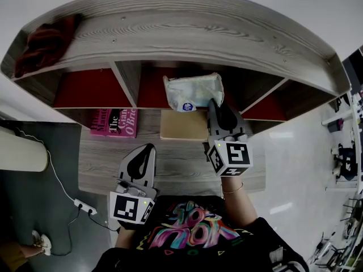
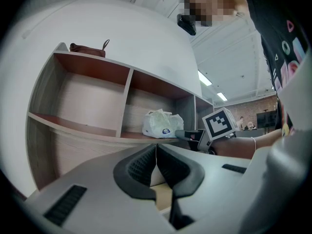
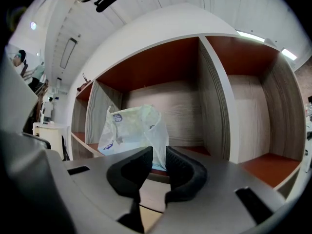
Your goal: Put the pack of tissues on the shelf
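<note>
The pack of tissues (image 1: 193, 90), in pale crinkly wrap with a blue round label, lies at the front of the middle compartment of the wooden shelf (image 1: 187, 33). It also shows in the left gripper view (image 2: 162, 123) and fills the middle of the right gripper view (image 3: 129, 130). My right gripper (image 1: 215, 103) sits at the pack's right end. Its jaws (image 3: 158, 157) stand a little apart, with the wrap's edge showing in the gap and not pressed. My left gripper (image 1: 148, 148) hovers over the desk, shut and empty (image 2: 156, 155).
Pink books (image 1: 113, 122) and a tan board (image 1: 182, 124) lie on the desk (image 1: 181, 163) under the shelf. A dark red bag (image 1: 45, 44) rests on the shelf top. The side compartments have red floors (image 1: 85, 89). A power strip (image 1: 85, 207) lies on the floor at left.
</note>
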